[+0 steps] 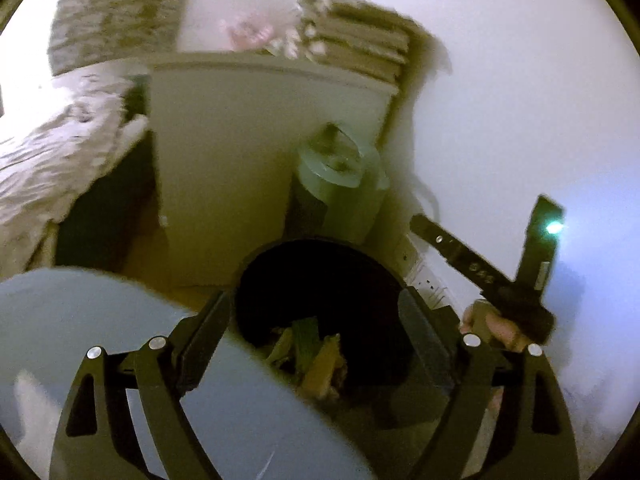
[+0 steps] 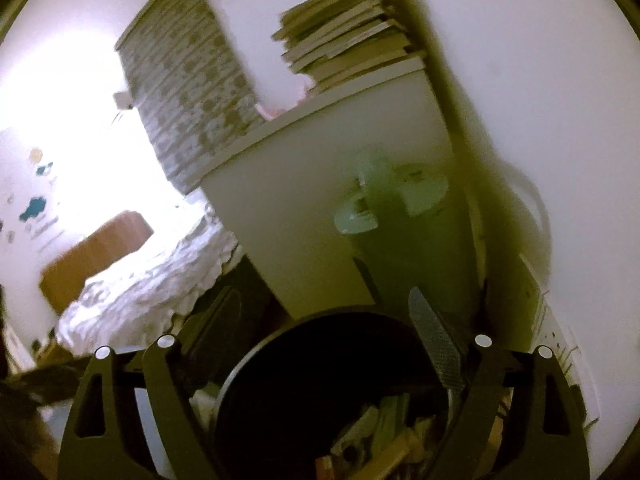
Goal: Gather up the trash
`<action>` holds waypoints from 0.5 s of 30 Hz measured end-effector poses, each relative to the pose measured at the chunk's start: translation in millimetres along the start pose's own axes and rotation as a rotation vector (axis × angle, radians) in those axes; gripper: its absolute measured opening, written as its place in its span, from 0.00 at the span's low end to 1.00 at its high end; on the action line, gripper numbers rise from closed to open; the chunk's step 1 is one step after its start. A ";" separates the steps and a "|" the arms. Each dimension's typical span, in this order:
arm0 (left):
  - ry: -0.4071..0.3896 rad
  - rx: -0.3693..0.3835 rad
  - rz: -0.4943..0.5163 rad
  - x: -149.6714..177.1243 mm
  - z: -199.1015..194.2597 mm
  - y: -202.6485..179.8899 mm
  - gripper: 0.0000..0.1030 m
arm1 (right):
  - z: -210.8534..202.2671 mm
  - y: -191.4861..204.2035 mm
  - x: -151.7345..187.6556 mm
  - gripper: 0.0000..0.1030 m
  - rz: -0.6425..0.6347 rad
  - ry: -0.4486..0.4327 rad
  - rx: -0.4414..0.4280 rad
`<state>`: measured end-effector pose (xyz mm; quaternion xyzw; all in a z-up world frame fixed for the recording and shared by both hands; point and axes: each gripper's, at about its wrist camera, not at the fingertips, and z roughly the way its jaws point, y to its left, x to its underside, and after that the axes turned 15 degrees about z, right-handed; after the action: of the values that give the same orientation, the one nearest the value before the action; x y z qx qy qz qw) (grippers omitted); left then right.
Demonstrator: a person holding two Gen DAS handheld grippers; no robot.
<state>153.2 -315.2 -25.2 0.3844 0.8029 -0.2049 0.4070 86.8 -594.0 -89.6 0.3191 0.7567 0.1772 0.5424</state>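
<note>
I see a white cabinet [image 2: 320,208] against the wall with a stack of books [image 2: 352,28] on top and a bed [image 2: 152,280] off to its left. Below both tools stands the black bin [image 1: 320,280], trash [image 1: 316,356] lying inside. My left gripper [image 1: 316,320] and right gripper [image 2: 324,320] both hang spread wide above its rim, holding nothing.

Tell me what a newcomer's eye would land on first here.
The dark round bin at bottom centre, trash inside it, seen between the open left gripper. Behind it stand a pale green container and a white cabinet topped with stacked books.
</note>
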 end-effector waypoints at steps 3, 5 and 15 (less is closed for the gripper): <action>-0.020 -0.081 -0.056 27.7 -64.0 18.7 0.92 | -9.5 16.6 13.6 0.83 -0.064 0.025 -0.037; -0.041 -0.211 -0.104 51.3 -115.7 34.0 0.95 | -22.9 35.0 26.5 0.83 -0.100 0.039 -0.084; -0.020 -0.753 -0.234 139.3 -294.2 64.3 0.95 | -136.7 241.7 132.7 0.95 -0.231 0.258 -0.613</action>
<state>5.7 -23.7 32.8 0.1122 0.8563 0.0552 0.5012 1.8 -316.4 12.6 0.0287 0.7617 0.3725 0.5293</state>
